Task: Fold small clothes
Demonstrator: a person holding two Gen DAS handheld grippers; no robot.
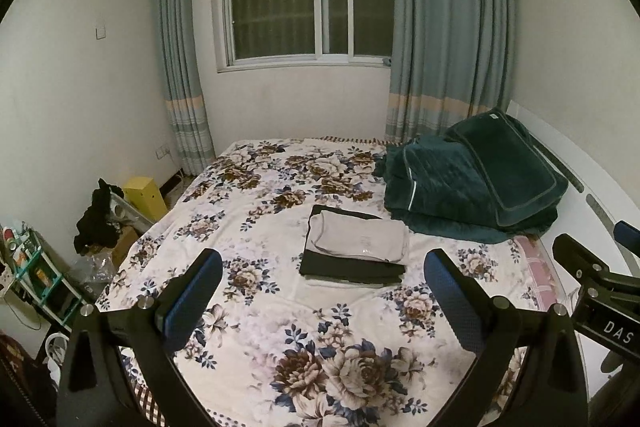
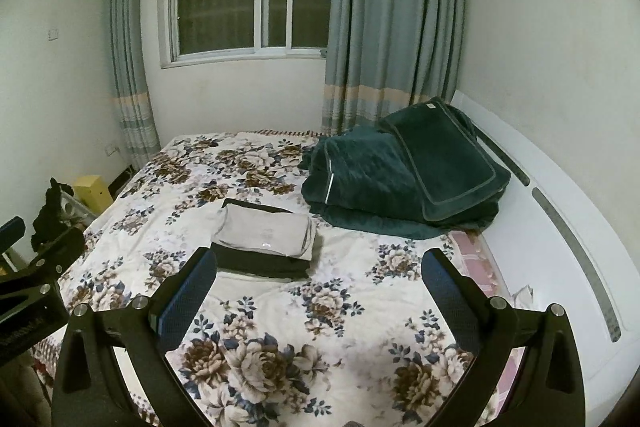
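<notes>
A folded pale grey garment (image 1: 358,237) lies on top of a folded black garment (image 1: 348,269), stacked in the middle of the floral bedsheet (image 1: 256,195). The stack also shows in the right wrist view (image 2: 266,233). My left gripper (image 1: 322,267) is open and empty, held above the near part of the bed, short of the stack. My right gripper (image 2: 318,267) is open and empty, to the right of the left one, with the stack just beyond its left finger (image 2: 192,291). The right gripper's body (image 1: 600,279) shows at the right edge of the left wrist view.
A folded dark green quilt (image 1: 472,175) lies at the bed's far right against the white headboard (image 2: 560,211). A yellow box (image 1: 146,197), black clothes (image 1: 98,223) and a cluttered shelf (image 1: 36,267) stand on the floor left of the bed. A window and curtains are behind.
</notes>
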